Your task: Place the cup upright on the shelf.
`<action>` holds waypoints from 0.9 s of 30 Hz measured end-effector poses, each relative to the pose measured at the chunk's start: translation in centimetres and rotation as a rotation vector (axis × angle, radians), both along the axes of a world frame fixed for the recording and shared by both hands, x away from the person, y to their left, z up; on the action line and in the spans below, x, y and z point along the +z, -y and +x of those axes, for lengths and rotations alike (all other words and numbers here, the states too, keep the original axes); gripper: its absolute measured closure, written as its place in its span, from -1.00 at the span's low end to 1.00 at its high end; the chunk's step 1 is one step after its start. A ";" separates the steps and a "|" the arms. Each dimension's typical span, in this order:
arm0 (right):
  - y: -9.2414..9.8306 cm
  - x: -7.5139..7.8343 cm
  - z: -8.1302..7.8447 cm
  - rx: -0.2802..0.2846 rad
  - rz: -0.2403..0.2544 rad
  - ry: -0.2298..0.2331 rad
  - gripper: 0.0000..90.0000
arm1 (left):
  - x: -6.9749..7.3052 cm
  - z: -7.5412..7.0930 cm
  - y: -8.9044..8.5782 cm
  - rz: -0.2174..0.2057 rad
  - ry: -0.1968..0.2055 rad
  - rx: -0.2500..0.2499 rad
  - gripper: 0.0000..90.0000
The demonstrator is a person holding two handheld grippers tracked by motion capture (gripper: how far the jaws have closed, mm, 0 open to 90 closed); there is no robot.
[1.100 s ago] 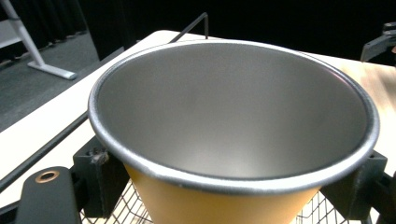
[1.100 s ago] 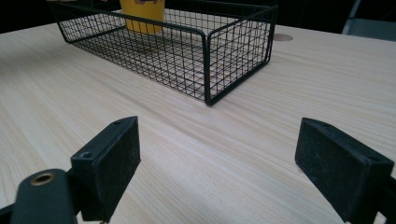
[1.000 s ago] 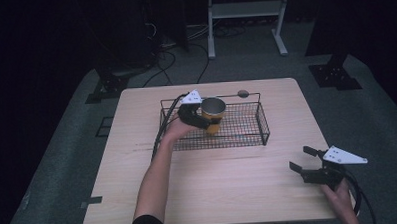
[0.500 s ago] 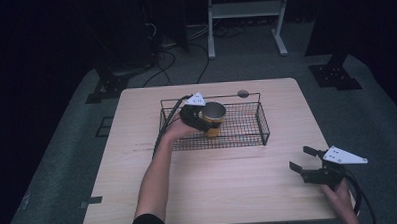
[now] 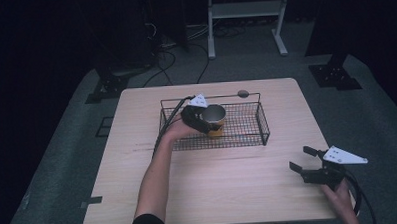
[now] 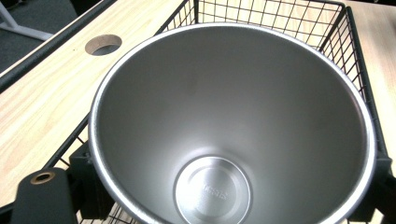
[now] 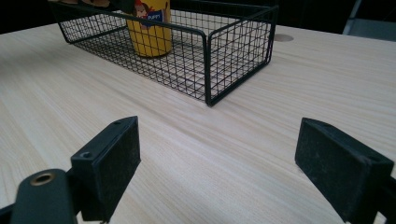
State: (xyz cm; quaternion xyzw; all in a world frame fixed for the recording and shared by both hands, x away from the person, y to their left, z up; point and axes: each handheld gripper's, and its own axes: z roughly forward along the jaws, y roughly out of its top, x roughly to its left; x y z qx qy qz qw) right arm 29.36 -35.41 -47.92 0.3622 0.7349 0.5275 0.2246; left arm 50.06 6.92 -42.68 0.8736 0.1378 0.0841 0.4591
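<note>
The left gripper (image 5: 203, 121) reaches over the near wall of the wire basket (image 5: 263, 128) and sits against the cup (image 5: 215, 119), a yellow cup with a bare metal inside. In the left gripper view the cup's open mouth (image 6: 231, 126) lies directly ahead of the jaws and just below them, with a black jaw at each side of the wall; the jaws appear pressed onto the cup, though the contact itself is hidden behind the rim. The cup stands upright on the basket floor, toward the left-hand part of the basket. Judgement: a grip on the upper wall from the side keeps the cup vertical, suited either to setting it down in the basket or to lifting it clear; which of the two cannot be told.

The right gripper (image 5: 310, 165) is held low over the bare table (image 5: 229, 196), well apart from the basket, jaws spread wide with nothing between them. From it, the basket (image 7: 210, 51) lies ahead and to the left, and the cup (image 7: 148, 28) stands beyond the near mesh wall. Judgement: this gripper is parked clear of the working hand, ready but idle.
</note>
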 end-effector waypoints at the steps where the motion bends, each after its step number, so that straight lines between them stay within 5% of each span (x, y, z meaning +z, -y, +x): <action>1: 0.0 0.0 0.0 0.000 0.000 0.000 -0.71 | 0.1 0.0 0.0 -0.004 0.001 0.000 -0.71; 13: 0.0 0.0 0.0 0.001 0.000 0.000 -0.71 | 1.0 -0.2 -0.3 -0.040 0.036 0.029 -0.94; 27: 0.0 0.0 0.0 0.003 -0.003 0.002 -0.71 | 2.0 -0.6 0.0 -0.060 0.070 0.023 -0.97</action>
